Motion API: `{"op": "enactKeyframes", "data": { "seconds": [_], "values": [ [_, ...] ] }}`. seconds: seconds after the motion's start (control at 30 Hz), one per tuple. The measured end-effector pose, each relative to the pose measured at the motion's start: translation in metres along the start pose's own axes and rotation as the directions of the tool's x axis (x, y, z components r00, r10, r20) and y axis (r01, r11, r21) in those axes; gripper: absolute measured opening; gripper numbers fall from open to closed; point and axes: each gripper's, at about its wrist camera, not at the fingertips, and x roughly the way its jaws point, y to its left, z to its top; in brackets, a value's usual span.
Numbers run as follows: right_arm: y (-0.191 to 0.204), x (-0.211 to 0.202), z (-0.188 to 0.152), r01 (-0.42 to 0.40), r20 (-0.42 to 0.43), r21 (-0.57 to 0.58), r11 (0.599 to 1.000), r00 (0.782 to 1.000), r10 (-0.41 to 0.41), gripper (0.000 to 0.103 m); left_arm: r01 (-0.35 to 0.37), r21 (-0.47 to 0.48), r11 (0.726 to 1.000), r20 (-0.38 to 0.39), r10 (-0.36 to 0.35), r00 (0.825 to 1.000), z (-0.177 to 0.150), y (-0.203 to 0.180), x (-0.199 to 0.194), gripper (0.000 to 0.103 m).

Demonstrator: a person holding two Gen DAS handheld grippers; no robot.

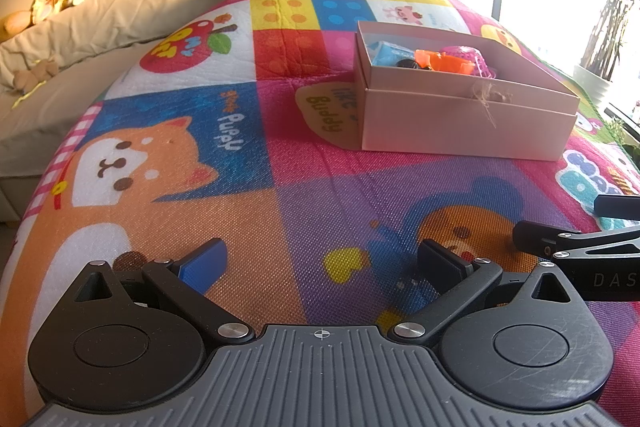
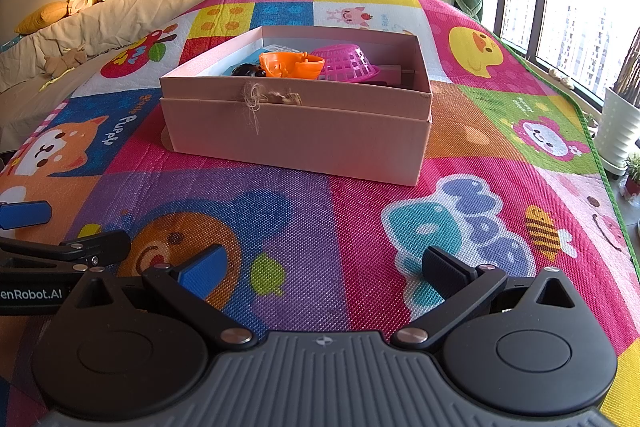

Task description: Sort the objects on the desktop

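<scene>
Container: a pale pink cardboard box point(image 2: 296, 131) with a frayed twine tuft on its front wall is sitting open-topped on the cartoon-printed play mat point(image 2: 304, 227) covering the worktop.
Contents: an orange plastic toy piece point(image 2: 290, 65), a pink plastic mesh basket point(image 2: 344, 65) lying overturned, a blue-and-white patterned item point(image 1: 382, 51) and a small dark object too hidden to identify are all lying inside the box.
Loose items: none are showing on the mat in either view, so the sorting is looking close to finished.
Handling: the plastic toys are appearing light, stiff and a little slick; the basket rim and the orange piece's edge are offering the firmest holds. The box is looking light and would dent, so its side walls are best gripped gently.
Left tongs point(image 1: 320, 267): standing wide open, holding nothing, hovering low over the mat, pointing towards the box.
Right tongs point(image 2: 324, 269): likewise spread open and empty, sitting just beside the left pair, aiming at the box's front wall.
</scene>
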Motion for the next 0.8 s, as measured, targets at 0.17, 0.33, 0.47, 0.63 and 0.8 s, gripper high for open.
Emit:
{"op": "enactKeyframes", "data": {
  "seconds": [0.17, 0.33, 0.47, 0.63, 0.8],
  "values": [
    [-0.0003, -0.0001, 0.0, 0.0, 0.0, 0.0, 1.0, 1.0, 0.0, 0.103, 0.001, -0.001, 1.0, 0.0, -0.001, 1.0, 0.0001, 0.0001, 0.0001, 0.103],
    [-0.0002, -0.0001, 0.0, 0.0, 0.0, 0.0, 1.0, 1.0, 0.0, 0.103, 0.001, -0.001, 1.0, -0.001, -0.001, 1.0, 0.0004, -0.0003, 0.0004, 0.103],
    [0.0, -0.0001, 0.0001, 0.0, 0.0, 0.0, 1.0, 1.0, 0.0, 0.103, 0.011, -0.008, 1.0, 0.001, -0.011, 1.0, -0.0002, 0.0021, -0.0013, 0.103],
    [0.0, -0.0001, 0.0001, 0.0, 0.0, 0.0, 1.0, 1.0, 0.0, 0.103, 0.053, 0.02, 0.998, -0.022, -0.053, 0.998, 0.0019, 0.0078, -0.0015, 0.103],
    [0.0001, -0.0001, 0.0, 0.0, 0.0, 0.0, 1.0, 1.0, 0.0, 0.103, 0.041, 0.023, 0.999, -0.046, -0.04, 0.998, 0.0025, 0.0048, -0.0024, 0.103]
  ]
}}
